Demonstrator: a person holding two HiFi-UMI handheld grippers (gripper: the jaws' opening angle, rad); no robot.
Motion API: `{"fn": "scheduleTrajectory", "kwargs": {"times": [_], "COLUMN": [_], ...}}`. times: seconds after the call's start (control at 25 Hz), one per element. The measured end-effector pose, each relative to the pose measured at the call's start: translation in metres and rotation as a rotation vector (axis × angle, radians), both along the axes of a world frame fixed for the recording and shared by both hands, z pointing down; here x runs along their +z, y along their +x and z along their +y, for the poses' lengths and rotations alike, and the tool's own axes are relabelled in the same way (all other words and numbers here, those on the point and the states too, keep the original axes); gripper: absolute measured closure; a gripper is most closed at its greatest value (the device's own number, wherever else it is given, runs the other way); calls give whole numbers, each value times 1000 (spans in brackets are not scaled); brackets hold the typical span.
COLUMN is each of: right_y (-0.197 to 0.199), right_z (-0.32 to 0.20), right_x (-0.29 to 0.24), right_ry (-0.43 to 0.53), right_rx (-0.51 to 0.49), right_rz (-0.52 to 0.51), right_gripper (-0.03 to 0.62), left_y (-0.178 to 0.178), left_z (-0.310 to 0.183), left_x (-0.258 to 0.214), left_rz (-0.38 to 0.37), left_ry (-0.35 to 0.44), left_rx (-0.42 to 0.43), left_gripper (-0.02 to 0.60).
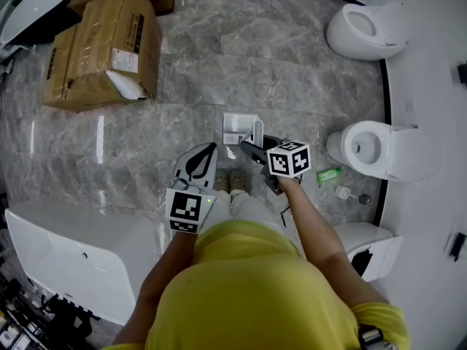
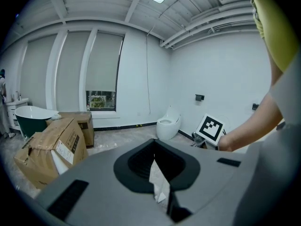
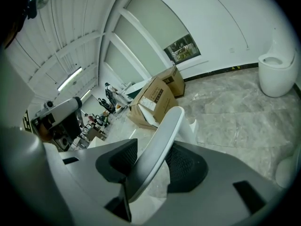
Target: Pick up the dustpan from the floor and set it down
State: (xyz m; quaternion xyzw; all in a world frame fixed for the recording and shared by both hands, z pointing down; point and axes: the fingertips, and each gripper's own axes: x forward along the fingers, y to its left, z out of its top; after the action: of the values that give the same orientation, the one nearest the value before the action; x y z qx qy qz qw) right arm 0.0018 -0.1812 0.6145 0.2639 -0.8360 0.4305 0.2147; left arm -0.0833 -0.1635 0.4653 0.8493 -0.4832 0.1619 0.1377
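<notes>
In the head view, the white dustpan [image 1: 239, 127] sits low over the grey marble floor, just ahead of my feet; whether it touches the floor I cannot tell. Its pale upright handle [image 1: 257, 131] runs between the jaws of my right gripper [image 1: 252, 146]. The right gripper view shows that handle [image 3: 162, 142] clamped between the dark pads of my right gripper [image 3: 153, 163]. My left gripper [image 1: 205, 154] hangs to the left of the dustpan, apart from it. Its jaws [image 2: 156, 167] are closed together, pinching a crumpled white scrap of paper [image 2: 158, 179].
Cardboard boxes [image 1: 102, 49] stand at the far left, and a white bathtub [image 1: 69, 257] is near left. Two toilets [image 1: 365, 28] [image 1: 379, 150] line the right wall. A green item [image 1: 328, 173] and small fittings lie on the floor by the nearer toilet.
</notes>
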Motion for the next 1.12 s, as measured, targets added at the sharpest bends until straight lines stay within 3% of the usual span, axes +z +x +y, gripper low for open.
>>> {"fn": "scheduleTrajectory", "kwargs": {"times": [0.24,0.4,0.48,0.6,0.68,0.72,0.84,1.0,1.12], "right_y": [8,20,29,46,54,57,63,65,69], "right_z": [-3,-5,-6,-9,-12,-14,-21,-20,-13], "right_x": [2,7,7,-1,-20,-34,-88,-169,-222], "right_ry": [-30,-32,-16,3,68,128,349,624,782], "right_rx": [23,79,132,230,279,296,337,388,418], "right_rz": [20,110,168,214,227,238,261,221,189], "right_gripper": [401,398,365,218,214,242,409,576,583], "left_y": [0,5,8,15,19,21,25,33,35], "left_z": [-1,0,2,4,4,3,-2,-6,-8], "left_x": [1,2,1,-2,-4,-6,-19,-55,-91], "left_rz": [0,6,10,12,16,21,38,57,64], "left_ry": [-4,-4,0,9,18,24,57,143,229], "left_rx": [-4,8,16,31,37,37,36,37,17], "left_gripper": [578,578,578,578,578,578,578,578,578]}}
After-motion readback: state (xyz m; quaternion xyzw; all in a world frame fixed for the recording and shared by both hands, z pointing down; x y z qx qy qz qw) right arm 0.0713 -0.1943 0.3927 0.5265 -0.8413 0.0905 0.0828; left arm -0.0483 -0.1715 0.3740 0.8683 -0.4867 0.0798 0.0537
